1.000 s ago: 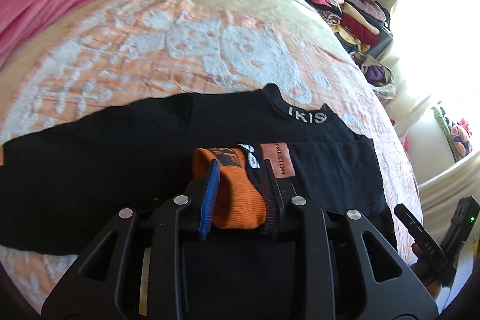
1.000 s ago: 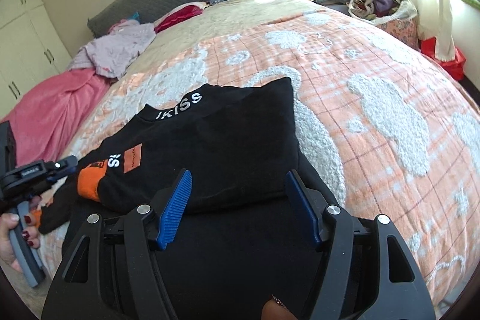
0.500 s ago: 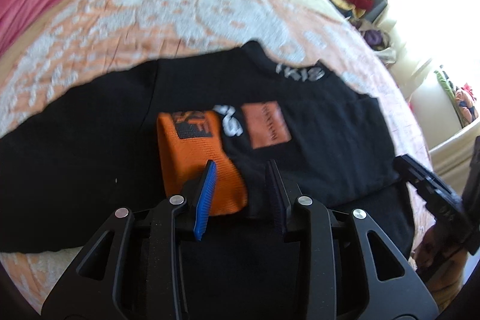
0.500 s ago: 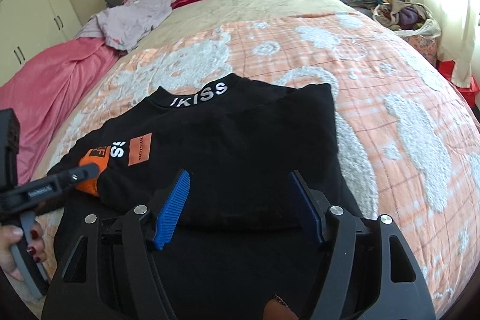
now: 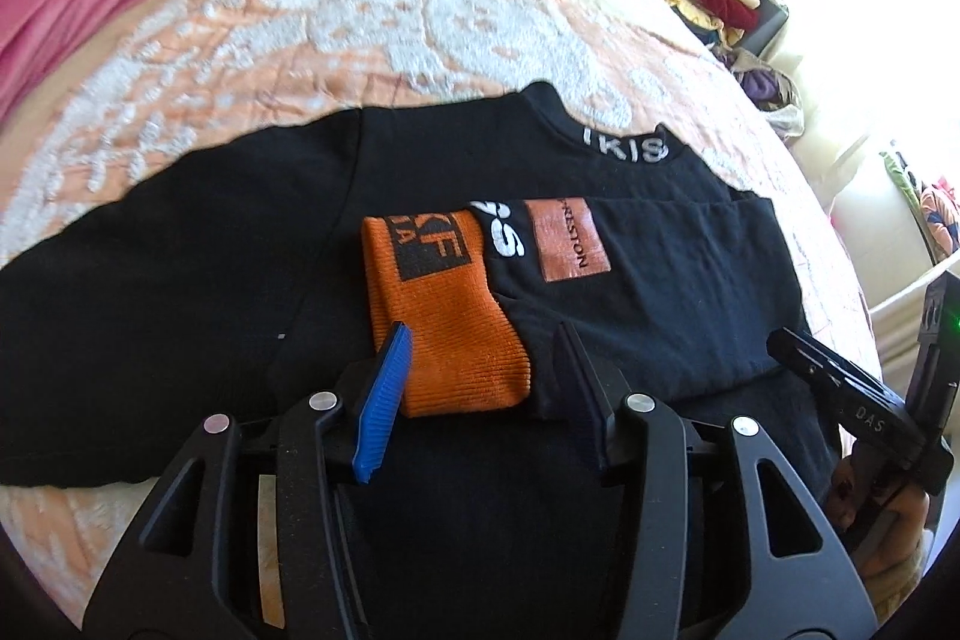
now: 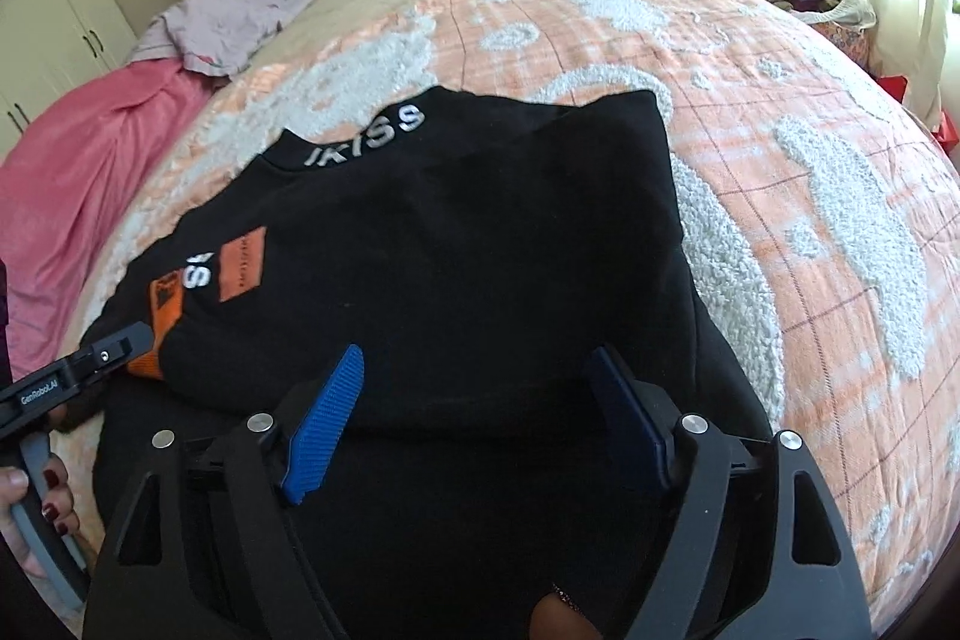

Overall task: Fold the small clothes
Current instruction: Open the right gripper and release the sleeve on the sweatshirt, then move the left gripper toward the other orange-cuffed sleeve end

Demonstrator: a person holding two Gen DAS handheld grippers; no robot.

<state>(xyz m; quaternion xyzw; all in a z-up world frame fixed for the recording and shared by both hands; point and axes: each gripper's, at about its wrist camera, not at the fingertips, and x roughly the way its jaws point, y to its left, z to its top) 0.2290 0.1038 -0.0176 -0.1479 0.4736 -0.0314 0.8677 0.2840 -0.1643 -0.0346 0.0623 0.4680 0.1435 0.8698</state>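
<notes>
The black sweatshirt (image 5: 252, 280) lies on the bed (image 5: 372, 22), one sleeve folded across its chest; my left gripper (image 5: 480, 376) is opening, letting go of the orange cuff (image 5: 444, 328), which lies between the parting jaws; my right gripper (image 6: 474, 412) is opening too, wide over the black fabric, gripping nothing; I judge the fold keeps best if I lift straight off, dragging no cloth, before taking the other sleeve.
</notes>
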